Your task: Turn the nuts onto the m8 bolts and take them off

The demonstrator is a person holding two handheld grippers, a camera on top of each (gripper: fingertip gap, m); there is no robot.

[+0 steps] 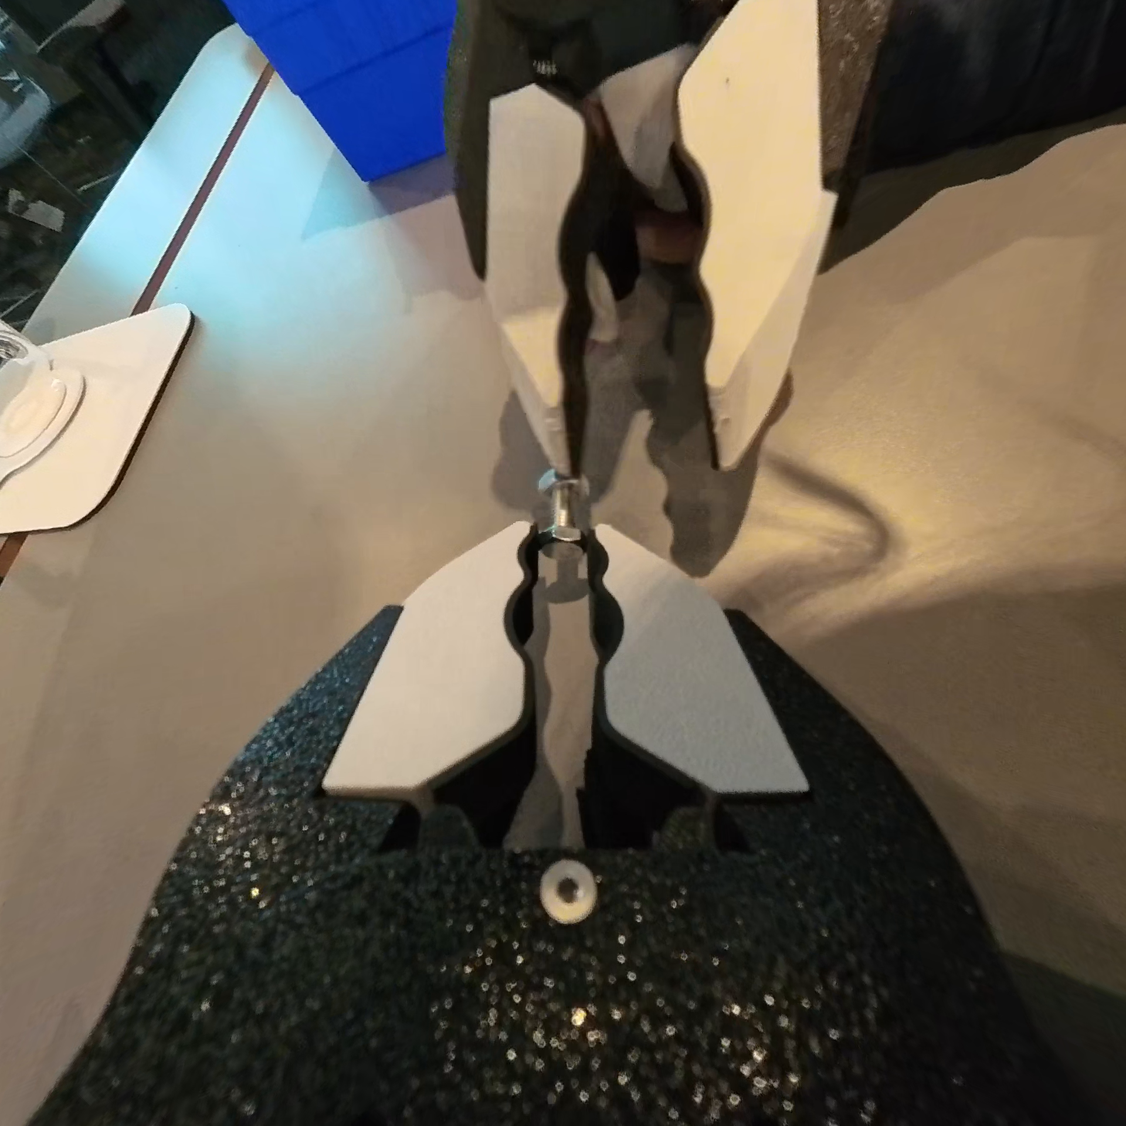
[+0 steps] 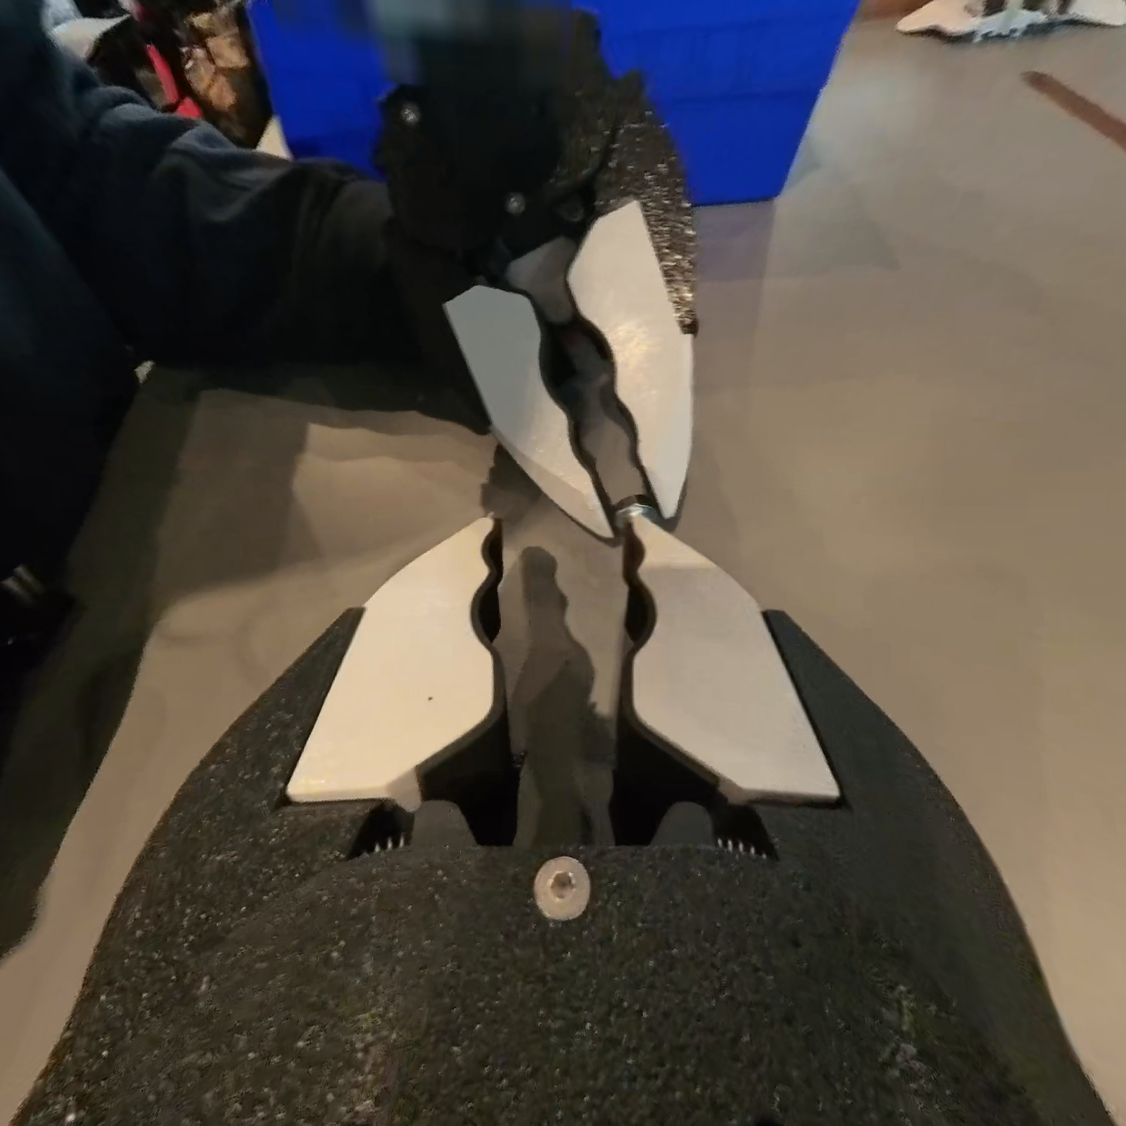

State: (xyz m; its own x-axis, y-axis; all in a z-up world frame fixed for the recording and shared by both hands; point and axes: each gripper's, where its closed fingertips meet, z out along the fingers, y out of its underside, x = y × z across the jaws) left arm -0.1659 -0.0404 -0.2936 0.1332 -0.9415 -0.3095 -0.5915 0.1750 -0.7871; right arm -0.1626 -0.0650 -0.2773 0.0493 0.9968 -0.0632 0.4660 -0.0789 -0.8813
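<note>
Left tool (image 1: 560, 542) pinches the bolt (image 1: 559, 518) by its head, shank aimed straight ahead; right tool (image 2: 563, 524) spread, one fingertip (image 2: 637, 536) at the nut (image 1: 557, 484).

A beige table (image 1: 256, 548) bears a blue box (image 1: 365, 79) and, seemingly, a white mat (image 1: 116, 390).

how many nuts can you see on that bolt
1: a nut at the far end of the bolt, touching one right gripper finger. Others may be hidden.
</note>
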